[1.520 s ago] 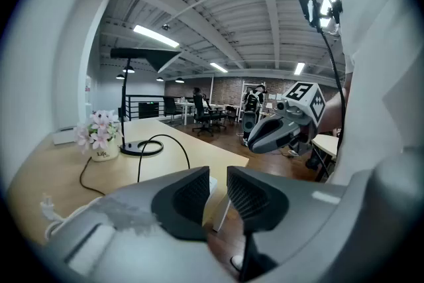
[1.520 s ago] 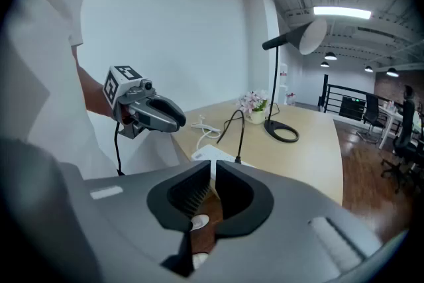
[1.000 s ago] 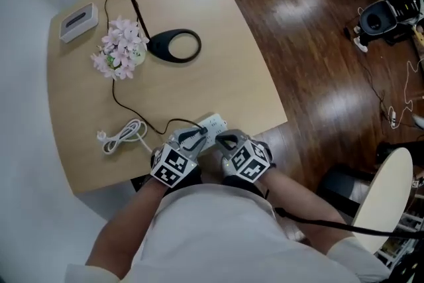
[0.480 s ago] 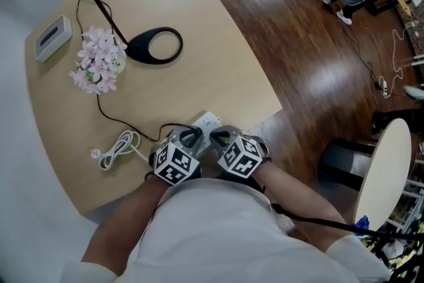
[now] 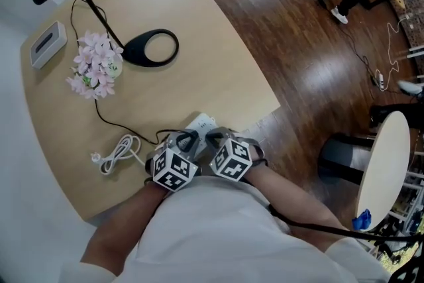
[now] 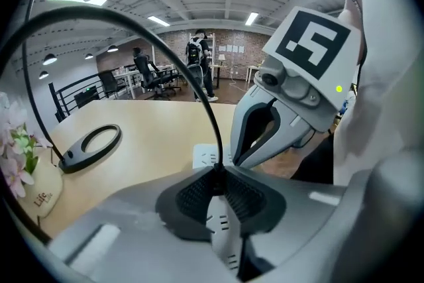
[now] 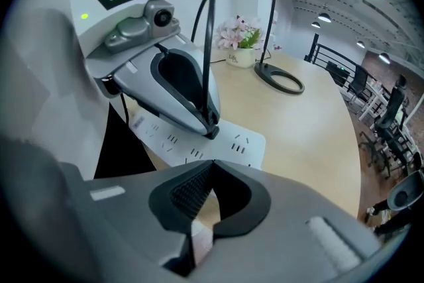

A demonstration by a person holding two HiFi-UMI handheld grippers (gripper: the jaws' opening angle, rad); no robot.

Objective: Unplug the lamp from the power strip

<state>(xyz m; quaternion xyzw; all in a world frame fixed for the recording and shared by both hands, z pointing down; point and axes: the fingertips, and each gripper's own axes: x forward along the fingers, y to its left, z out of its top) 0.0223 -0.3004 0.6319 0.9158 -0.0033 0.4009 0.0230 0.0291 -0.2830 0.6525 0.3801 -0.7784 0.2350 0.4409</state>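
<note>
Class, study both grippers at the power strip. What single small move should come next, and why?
Probably pull the left gripper straight off the strip. It is shut on the black cord right where it enters the strip, so it looks still plugged in. The right gripper, shut and empty, seems to press on the strip, holding it down.

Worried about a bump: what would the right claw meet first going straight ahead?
Most likely the power strip, just beyond the shut right claw; the left claw sits close above that line, though depth is unclear.
</note>
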